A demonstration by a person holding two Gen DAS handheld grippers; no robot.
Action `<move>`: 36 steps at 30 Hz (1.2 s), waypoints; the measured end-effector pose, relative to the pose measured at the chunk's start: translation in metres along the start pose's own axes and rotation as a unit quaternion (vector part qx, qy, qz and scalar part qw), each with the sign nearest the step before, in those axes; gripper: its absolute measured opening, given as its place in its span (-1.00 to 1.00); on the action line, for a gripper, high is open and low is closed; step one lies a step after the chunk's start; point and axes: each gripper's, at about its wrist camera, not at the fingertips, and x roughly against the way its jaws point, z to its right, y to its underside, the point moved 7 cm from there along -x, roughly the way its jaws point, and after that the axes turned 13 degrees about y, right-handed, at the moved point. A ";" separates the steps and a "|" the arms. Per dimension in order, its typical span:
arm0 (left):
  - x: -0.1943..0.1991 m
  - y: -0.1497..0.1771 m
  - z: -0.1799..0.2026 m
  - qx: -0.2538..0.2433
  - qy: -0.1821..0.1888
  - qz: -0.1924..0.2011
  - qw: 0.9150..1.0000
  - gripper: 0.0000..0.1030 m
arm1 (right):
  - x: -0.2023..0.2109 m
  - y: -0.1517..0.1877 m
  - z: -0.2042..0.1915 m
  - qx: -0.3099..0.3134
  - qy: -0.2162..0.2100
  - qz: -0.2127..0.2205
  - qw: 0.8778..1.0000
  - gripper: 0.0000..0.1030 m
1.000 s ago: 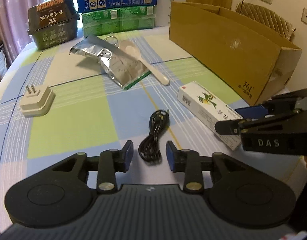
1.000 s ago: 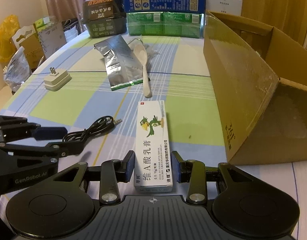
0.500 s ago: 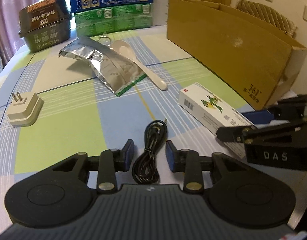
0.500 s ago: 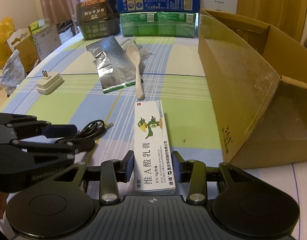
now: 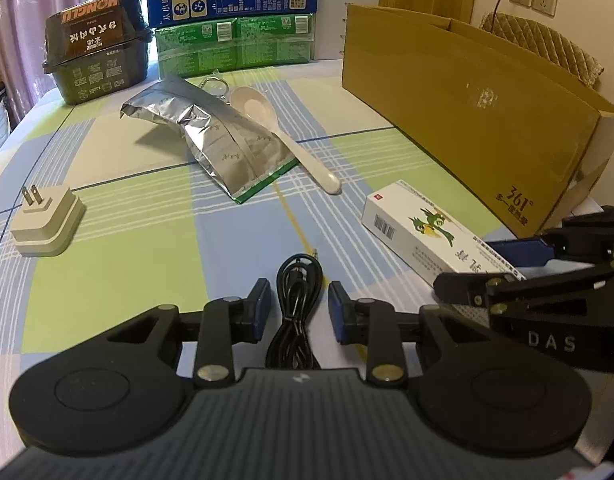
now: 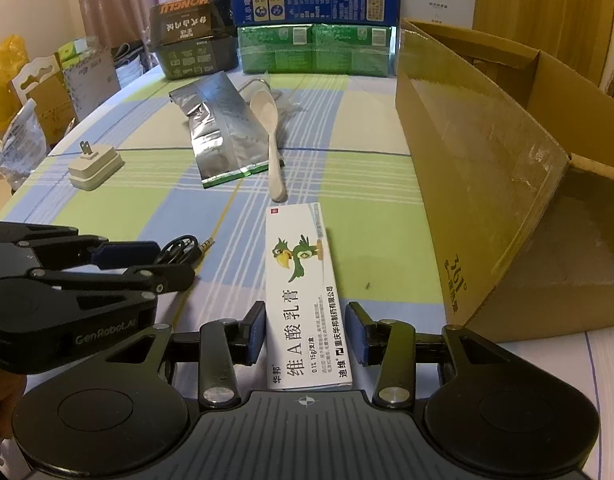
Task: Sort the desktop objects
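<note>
A coiled black audio cable [image 5: 297,308] lies on the checked tablecloth between the fingers of my left gripper [image 5: 299,310], which is open around it. The same cable [image 6: 183,249] shows in the right wrist view beside the left gripper [image 6: 147,264]. A white ointment box with a green bird [image 6: 305,300] lies lengthwise between the fingers of my right gripper [image 6: 305,330], which is open with a gap at each side. That box [image 5: 427,232] and the right gripper [image 5: 503,268] also appear in the left wrist view.
A large open cardboard box [image 5: 467,108] stands at the right. A silver foil pouch [image 5: 215,136], a white spoon [image 5: 283,136] and a white plug adapter [image 5: 47,220] lie farther out. Stacked cartons [image 5: 231,20] and a dark tub [image 5: 97,44] line the far edge.
Both grippers have moved forward and lower: the cable now lies deeper between the left fingers, and the ointment box deeper between the right fingers. Neither has shut.
</note>
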 end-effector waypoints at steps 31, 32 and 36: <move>0.017 -0.003 0.002 0.042 0.009 0.011 0.999 -0.69 | -0.008 -0.002 -0.005 0.008 0.009 0.002 1.000 -0.31; 0.017 -0.003 0.002 0.042 0.008 0.011 0.999 -0.69 | -0.008 -0.002 -0.004 0.006 0.009 0.002 1.000 -0.31; 0.020 -0.003 0.001 0.048 0.008 0.013 0.999 -0.70 | -0.003 -0.004 -0.003 -0.001 0.010 0.011 1.000 -0.31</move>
